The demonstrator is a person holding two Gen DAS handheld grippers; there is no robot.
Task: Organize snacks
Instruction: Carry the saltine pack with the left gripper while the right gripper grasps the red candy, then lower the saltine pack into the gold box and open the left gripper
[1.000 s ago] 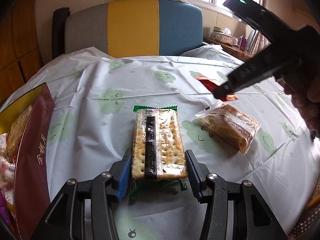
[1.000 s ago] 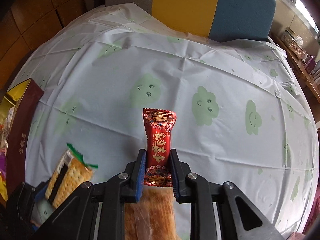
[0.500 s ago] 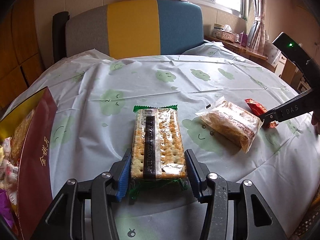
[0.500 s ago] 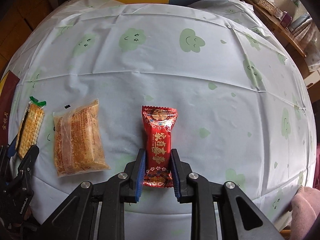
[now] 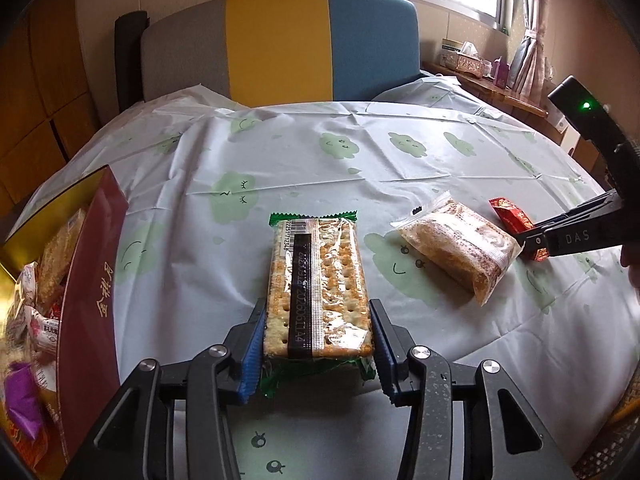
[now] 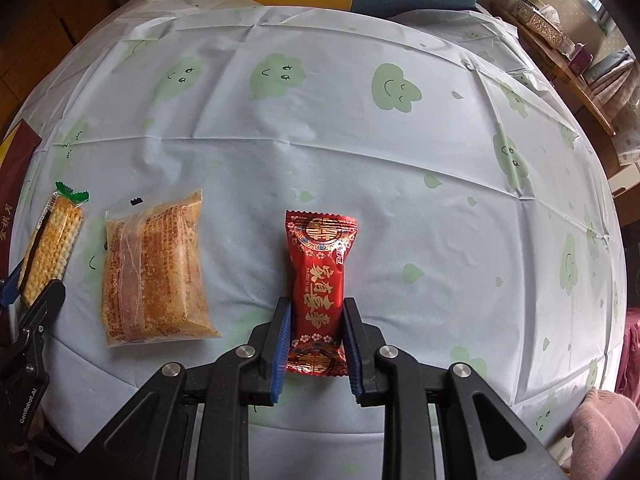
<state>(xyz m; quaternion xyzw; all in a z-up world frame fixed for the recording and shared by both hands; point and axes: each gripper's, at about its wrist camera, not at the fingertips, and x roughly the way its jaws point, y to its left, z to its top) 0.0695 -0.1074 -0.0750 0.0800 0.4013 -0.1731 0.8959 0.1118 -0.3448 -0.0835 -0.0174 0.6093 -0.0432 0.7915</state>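
Note:
A cracker pack [image 5: 320, 292] with green ends lies flat on the cloud-print tablecloth [image 5: 320, 168]. My left gripper [image 5: 318, 328] has its jaws closing on it, and the blue pads touch its long sides. To its right lies a clear pack of orange-brown snack [image 5: 460, 248]. Further right, a red packet [image 6: 320, 280] rests on the cloth, with my right gripper [image 6: 316, 320] shut on its lower half. From the right wrist view the cracker pack [image 6: 50, 248], the orange-brown snack [image 6: 154, 272] and the red packet form a row. The right gripper [image 5: 532, 242] shows at the right of the left wrist view.
A maroon and gold box [image 5: 92, 280] full of several wrapped snacks stands at the table's left edge. A grey, yellow and blue chair back [image 5: 280, 48] rises behind the table. A wooden ledge [image 5: 504, 96] with a tissue box runs at the right. A pink sleeve [image 6: 600, 432] is near the front edge.
My right gripper carried the red packet rightward past the orange-brown snack and brought it down onto the cloth. The left gripper's pads have drawn in against the cracker pack.

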